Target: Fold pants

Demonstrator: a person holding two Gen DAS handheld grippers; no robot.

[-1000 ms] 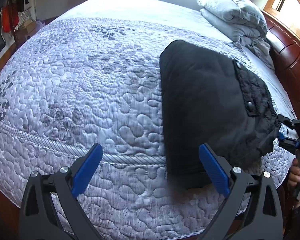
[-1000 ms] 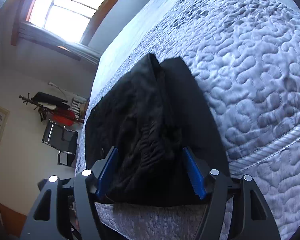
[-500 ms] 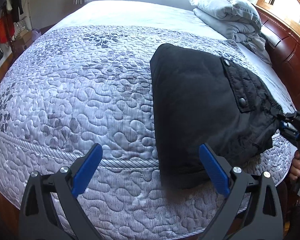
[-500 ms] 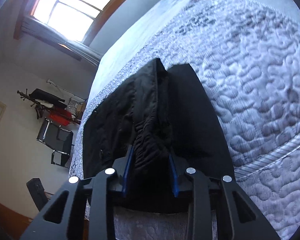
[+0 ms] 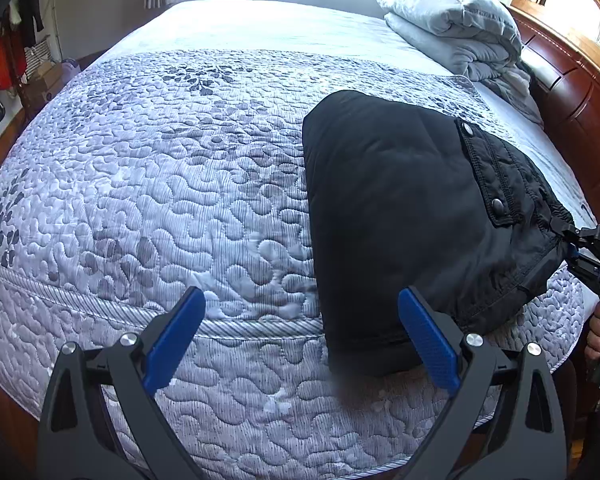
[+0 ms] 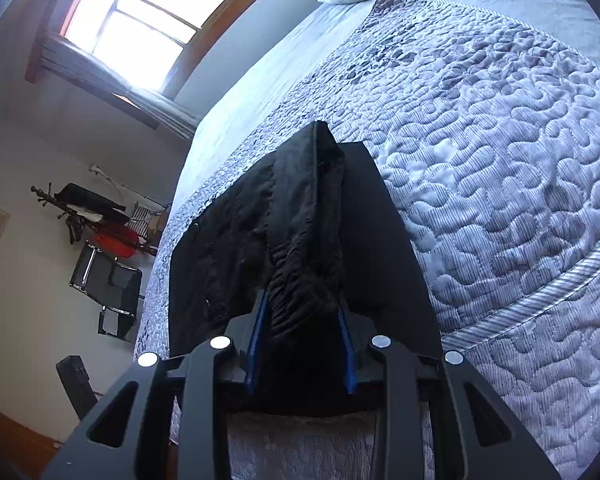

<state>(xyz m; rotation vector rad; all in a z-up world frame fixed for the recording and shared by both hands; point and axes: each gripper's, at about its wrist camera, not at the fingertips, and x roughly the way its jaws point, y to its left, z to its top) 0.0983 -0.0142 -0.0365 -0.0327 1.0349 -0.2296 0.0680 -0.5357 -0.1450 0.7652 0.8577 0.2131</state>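
Note:
Folded black pants [image 5: 400, 216] lie on the quilted bed [image 5: 160, 184] near its front edge, with a snap pocket flap on their right side. My left gripper [image 5: 300, 336] is open and empty, just in front of the pants' lower left corner. My right gripper [image 6: 302, 344] is shut on the gathered waistband of the pants [image 6: 296, 248] and lifts that edge a little. It also shows in the left wrist view [image 5: 580, 248] at the pants' right edge.
Folded grey bedding [image 5: 452, 28] is stacked at the far right of the bed. A dark wooden bed frame [image 5: 572, 92] runs along the right. A chair and clothes rack [image 6: 104, 248] stand by the wall beyond the bed.
My right gripper closed from open onto the pants' waistband and bunched it. The left gripper stayed open and drew back slightly from the bed.

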